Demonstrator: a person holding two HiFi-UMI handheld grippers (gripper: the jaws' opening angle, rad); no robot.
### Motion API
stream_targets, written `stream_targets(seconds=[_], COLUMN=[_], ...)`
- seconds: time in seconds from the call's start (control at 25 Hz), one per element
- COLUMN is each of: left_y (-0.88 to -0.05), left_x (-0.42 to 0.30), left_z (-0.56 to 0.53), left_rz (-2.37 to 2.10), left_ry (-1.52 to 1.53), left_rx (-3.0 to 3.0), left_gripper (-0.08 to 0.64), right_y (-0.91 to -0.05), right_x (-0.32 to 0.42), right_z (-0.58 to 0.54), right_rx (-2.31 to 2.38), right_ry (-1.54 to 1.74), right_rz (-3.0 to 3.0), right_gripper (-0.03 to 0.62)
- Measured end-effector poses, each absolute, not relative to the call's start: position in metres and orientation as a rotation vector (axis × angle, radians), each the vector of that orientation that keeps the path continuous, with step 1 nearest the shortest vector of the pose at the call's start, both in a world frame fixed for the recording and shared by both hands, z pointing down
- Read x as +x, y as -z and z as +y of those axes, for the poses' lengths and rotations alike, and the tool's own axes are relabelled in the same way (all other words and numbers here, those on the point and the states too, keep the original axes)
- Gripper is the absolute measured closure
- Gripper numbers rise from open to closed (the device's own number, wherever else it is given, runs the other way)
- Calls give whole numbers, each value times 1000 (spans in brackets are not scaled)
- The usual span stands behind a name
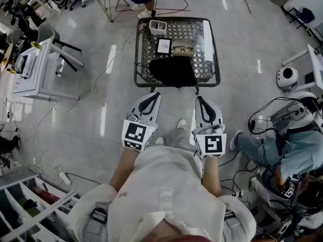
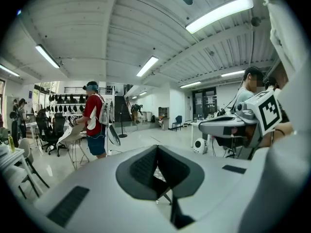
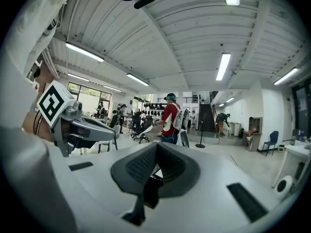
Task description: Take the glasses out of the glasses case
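Observation:
A small metal mesh table (image 1: 209, 59) stands on the floor ahead of me. On it lies a pale oblong glasses case (image 1: 182, 48) with what looks like glasses at its top; I cannot tell whether it is open. In front of it lies a large black cloth-like object (image 1: 173, 70). My left gripper (image 1: 154, 94) and right gripper (image 1: 199, 99) are held close to my body, short of the table and side by side. Both are shut and hold nothing. In the left gripper view the left gripper's pads (image 2: 143, 166) meet at the tip, as do the right gripper's pads (image 3: 146, 164) in its own view.
A small white framed card (image 1: 163, 45) and a white container (image 1: 157, 26) sit at the table's far left. A person in a red shirt (image 2: 95, 125) stands beyond the table. Another person (image 1: 282, 150) sits at my right among cables. A grey desk and chair (image 1: 35, 59) stand at the left.

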State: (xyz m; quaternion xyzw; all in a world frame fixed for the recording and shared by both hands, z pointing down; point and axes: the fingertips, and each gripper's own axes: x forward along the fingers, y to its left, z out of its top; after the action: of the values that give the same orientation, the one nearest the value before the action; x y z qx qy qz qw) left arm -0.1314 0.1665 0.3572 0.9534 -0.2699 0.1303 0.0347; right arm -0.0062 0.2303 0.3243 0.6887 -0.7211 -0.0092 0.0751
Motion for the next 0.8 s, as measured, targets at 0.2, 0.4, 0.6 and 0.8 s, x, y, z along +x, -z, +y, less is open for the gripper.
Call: stream_targets(seconds=[0.2, 0.4, 0.6, 0.8], left_y=[-349, -342, -341, -349], left_x=[-88, -61, -39, -28], left_z=[147, 133, 124, 114], left_rz=[-886, -950, -1006, -1034], left_ry=[-397, -400, -422, -449], left_rx=[2936, 2918, 2901, 2883], left_gripper=[546, 546, 546, 546], right_y=[-328, -321, -328, -336], right_x=[38, 66, 90, 103], right_z=[207, 185, 168, 154], right_rx=[2041, 2004, 1988, 1968], right_ry=[9, 15, -28, -41], right_rz=[-2202, -2264, -2303, -2329], right_gripper=[586, 586, 586, 586])
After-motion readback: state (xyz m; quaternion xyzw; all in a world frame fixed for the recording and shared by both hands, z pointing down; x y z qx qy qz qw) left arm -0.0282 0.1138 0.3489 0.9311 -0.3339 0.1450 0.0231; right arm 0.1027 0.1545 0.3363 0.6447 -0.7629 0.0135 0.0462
